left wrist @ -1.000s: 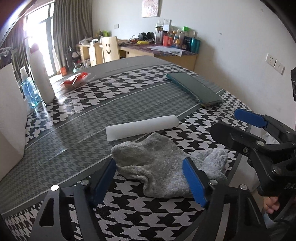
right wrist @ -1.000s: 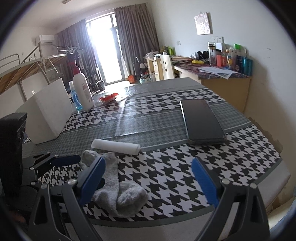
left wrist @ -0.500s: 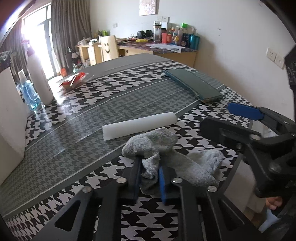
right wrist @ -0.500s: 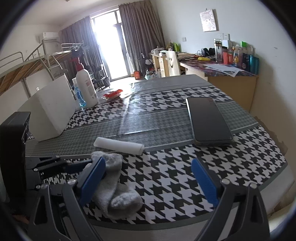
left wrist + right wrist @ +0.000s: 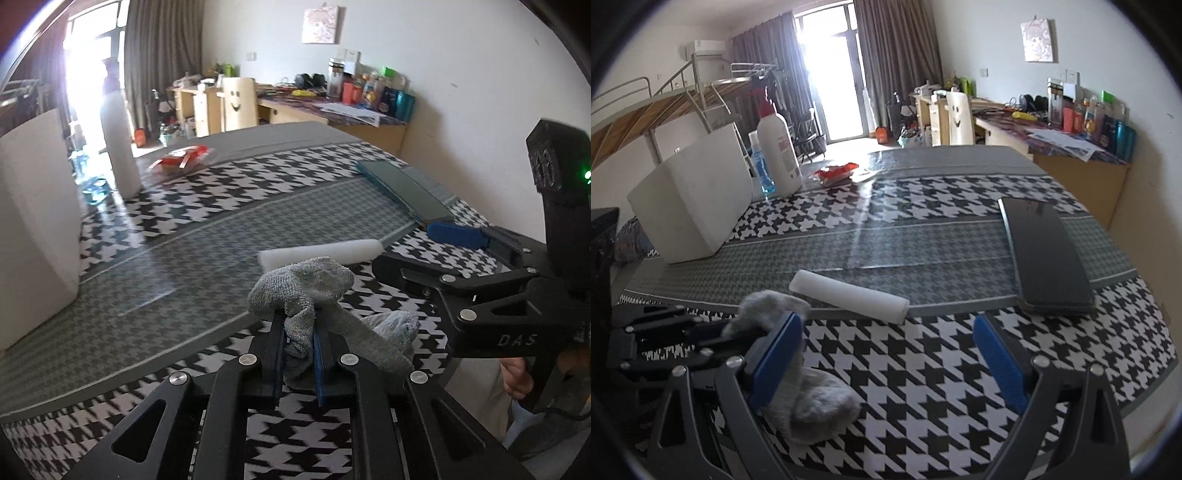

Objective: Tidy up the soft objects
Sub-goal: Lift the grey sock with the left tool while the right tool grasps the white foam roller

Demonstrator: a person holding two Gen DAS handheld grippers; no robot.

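Observation:
A grey sock (image 5: 314, 284) is pinched in my left gripper (image 5: 300, 341), whose blue pads are shut on a fold of it; one end is lifted off the houndstooth table (image 5: 184, 229) and the other end trails down to the right. In the right wrist view the same grey sock (image 5: 812, 402) hangs at the lower left, partly behind one finger. My right gripper (image 5: 888, 358) stands open over the table's near edge, holding nothing. A white foam roll (image 5: 849, 295) lies just beyond the sock.
A dark flat case (image 5: 1047, 254) lies at the right of the table. A white box (image 5: 694, 199), a white bottle (image 5: 777, 151), a blue bottle (image 5: 761, 170) and a red packet (image 5: 836, 171) sit at the far left. A cluttered desk (image 5: 1071, 147) stands by the wall.
My left gripper has closed on the sock and raised one end off the table. The right gripper has shifted closer to the sock and stays open.

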